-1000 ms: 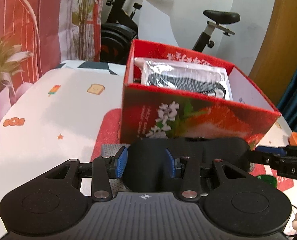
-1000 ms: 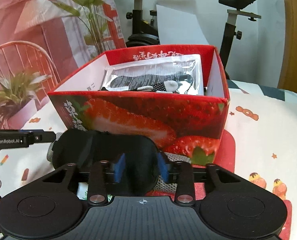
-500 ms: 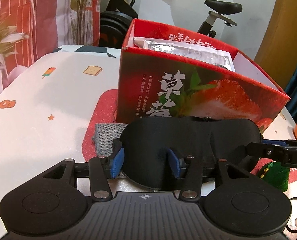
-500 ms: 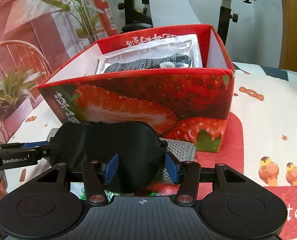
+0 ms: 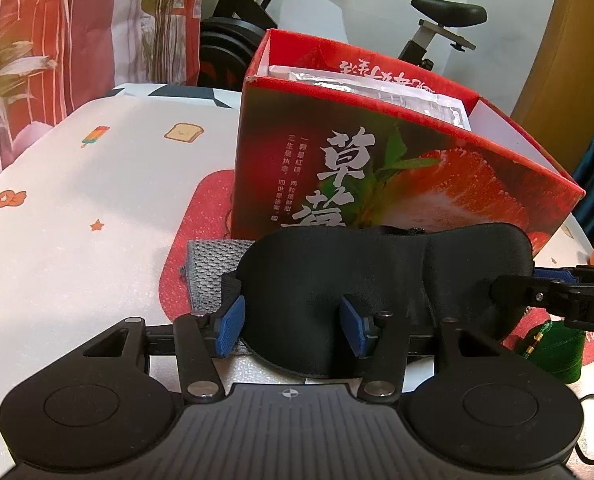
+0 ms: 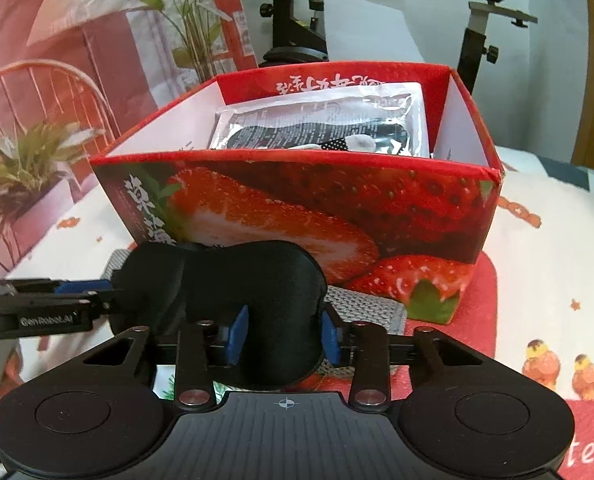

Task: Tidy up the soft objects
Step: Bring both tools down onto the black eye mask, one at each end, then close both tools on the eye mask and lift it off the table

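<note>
A black padded eye mask (image 5: 381, 280) is held between both grippers just in front of the red strawberry box (image 5: 417, 184). My left gripper (image 5: 293, 328) is shut on its left lobe. My right gripper (image 6: 283, 334) is shut on the other lobe (image 6: 257, 292). Each gripper's fingers show in the other view, the right at the mask's edge (image 5: 553, 284) and the left (image 6: 73, 292). The box (image 6: 297, 208) holds a silvery plastic packet (image 6: 329, 120). A grey knitted cloth (image 5: 213, 268) lies on the table under the mask, also seen in the right wrist view (image 6: 369, 308).
The table has a white cartoon-print cover (image 5: 77, 216) and a red mat (image 6: 485, 312). A green object (image 5: 553, 348) lies at the right. An exercise bike (image 5: 437, 28) and potted plants (image 6: 21, 160) stand behind the table.
Both grippers dropped and then rose again with the mask. The box front now fills more of the left view, and the right view looks down into the box again.
</note>
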A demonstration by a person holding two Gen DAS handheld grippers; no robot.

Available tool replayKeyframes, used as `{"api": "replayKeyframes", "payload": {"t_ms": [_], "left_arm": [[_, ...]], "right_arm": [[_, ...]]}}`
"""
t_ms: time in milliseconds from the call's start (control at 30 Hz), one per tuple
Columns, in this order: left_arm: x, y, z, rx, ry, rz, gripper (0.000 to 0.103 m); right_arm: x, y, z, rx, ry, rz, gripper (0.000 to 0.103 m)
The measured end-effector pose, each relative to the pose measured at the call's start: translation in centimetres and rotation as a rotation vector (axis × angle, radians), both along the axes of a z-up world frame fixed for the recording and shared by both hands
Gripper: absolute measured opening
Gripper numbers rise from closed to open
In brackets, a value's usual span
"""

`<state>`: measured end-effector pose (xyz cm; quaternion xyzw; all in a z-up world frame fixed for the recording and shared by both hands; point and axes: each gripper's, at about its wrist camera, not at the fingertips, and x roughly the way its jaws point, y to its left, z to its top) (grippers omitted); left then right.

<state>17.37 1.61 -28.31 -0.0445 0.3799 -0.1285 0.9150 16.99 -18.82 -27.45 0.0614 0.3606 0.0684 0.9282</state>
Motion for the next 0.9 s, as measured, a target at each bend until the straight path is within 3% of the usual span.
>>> {"api": "replayKeyframes", "payload": {"t_ms": [233,567,900], "left_arm": [[0.2,0.3,0.0,-0.012,0.008,0.006,0.062],[2.2,1.3,0.6,-0.062,0.026,0.001,0.069],[4.6,3.2,-0.3,-0.242,0.153,-0.044,0.071]], "right_arm": [[0.1,-0.2,-0.8,-0.023,0.020,-0.010,0.025],[0.3,-0.4,-1.2,-0.025,0.031,-0.007,0.024],[0.2,-0.6,-1.2,-0.011,0.038,-0.007,0.024]]}}
